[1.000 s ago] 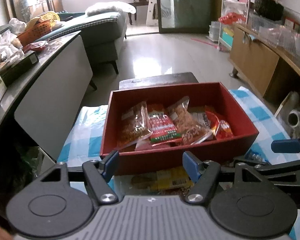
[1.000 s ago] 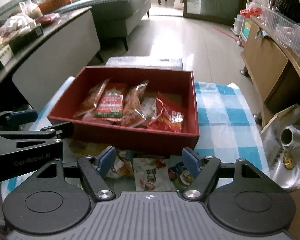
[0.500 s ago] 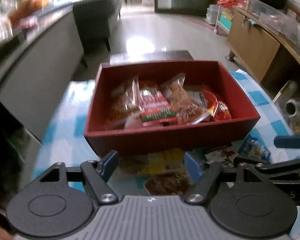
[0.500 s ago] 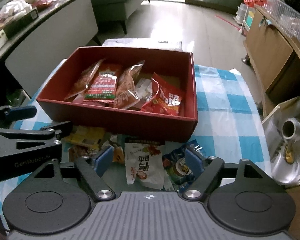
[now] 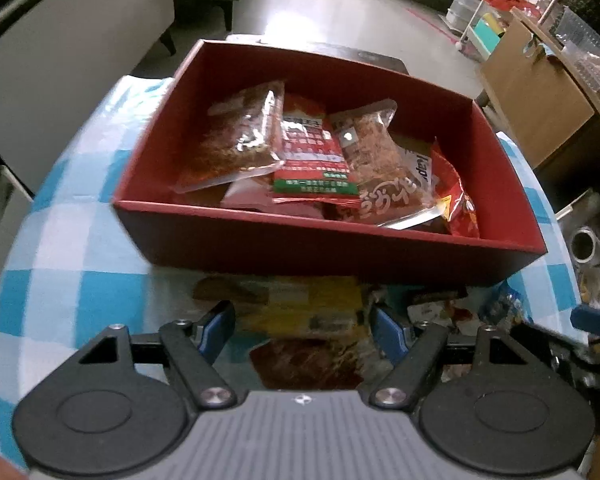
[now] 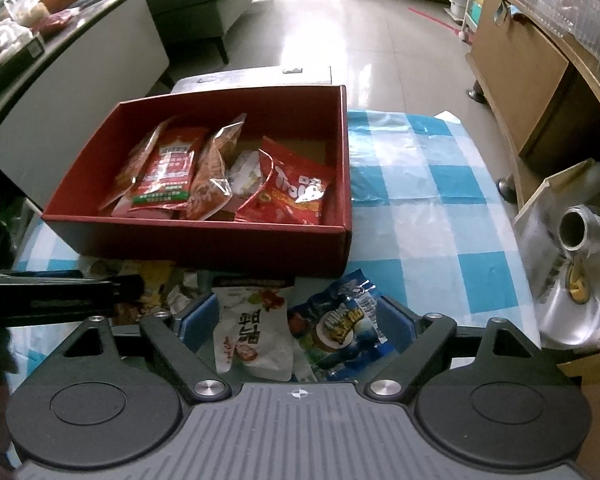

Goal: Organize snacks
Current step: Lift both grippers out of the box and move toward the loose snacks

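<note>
where a blue and white checked cloth point(image 6: 428, 216) covers the worktop, a red box point(image 6: 204, 236) sits toward the far side, holding several snack packets. among them are a clear packet of brown snack point(image 5: 240, 140) at the left, a red and green packet point(image 5: 312, 160) beside it, and a bright red packet point(image 6: 288, 192) at the right end.

loose packets lie on the cloth just in front of the box's near wall. the left tool point(image 5: 302, 330) hangs over this pile with its two blue-tipped fingers point(image 5: 216, 330) spread apart and nothing between them; a yellow packet point(image 5: 300, 308) and a dark red packet point(image 5: 312, 364) lie below the gap. whether the fingers touch the packets cannot be told.

the right tool point(image 6: 296, 320) is also spread wide and holds nothing. below its gap lie a white packet with red print point(image 6: 252, 332) and a blue packet point(image 6: 344, 320), side by side and overlapping slightly. the left tool shows at the left edge of the right view, near the yellow packet.

a metal tube point(image 6: 580, 228) lies in clutter off the right side of the worktop. a wooden cabinet point(image 6: 516, 80) stands farther right.
</note>
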Action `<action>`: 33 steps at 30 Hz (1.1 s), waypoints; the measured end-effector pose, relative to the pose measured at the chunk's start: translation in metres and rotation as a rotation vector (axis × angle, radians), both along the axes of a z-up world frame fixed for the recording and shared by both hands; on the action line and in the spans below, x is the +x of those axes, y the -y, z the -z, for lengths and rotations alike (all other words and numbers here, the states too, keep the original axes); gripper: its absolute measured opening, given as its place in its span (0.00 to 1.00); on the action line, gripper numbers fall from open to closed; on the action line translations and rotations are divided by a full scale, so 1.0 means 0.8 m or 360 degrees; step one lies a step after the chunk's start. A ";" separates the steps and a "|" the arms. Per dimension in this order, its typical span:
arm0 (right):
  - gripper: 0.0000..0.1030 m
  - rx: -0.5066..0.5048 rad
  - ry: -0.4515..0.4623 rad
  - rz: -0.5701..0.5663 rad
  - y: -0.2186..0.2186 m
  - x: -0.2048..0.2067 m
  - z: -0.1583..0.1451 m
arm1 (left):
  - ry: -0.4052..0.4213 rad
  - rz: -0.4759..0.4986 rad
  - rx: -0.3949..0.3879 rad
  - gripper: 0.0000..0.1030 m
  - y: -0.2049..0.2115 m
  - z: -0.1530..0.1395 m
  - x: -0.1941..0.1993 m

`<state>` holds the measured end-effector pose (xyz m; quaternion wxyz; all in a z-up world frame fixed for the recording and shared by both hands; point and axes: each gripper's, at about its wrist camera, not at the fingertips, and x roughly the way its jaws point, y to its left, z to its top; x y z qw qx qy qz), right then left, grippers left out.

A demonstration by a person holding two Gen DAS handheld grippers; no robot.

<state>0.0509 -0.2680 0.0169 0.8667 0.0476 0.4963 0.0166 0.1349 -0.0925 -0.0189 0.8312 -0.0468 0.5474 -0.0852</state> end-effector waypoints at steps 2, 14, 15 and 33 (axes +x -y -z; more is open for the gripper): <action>0.87 0.0002 -0.0004 -0.0001 0.001 0.001 0.001 | 0.0047 -0.0006 0.0011 0.67 0.004 0.006 0.004; 0.88 0.0013 -0.0032 -0.0050 -0.005 0.005 0.004 | 0.0073 0.0458 0.0325 0.69 0.020 0.019 -0.065; 0.88 0.0016 -0.0033 -0.0060 -0.007 0.005 0.003 | 0.0037 0.0478 0.0335 0.69 0.018 0.016 -0.074; 0.92 0.0002 -0.0141 -0.0281 -0.040 -0.014 0.023 | -0.0390 -0.0334 -0.0423 0.71 -0.098 0.017 -0.083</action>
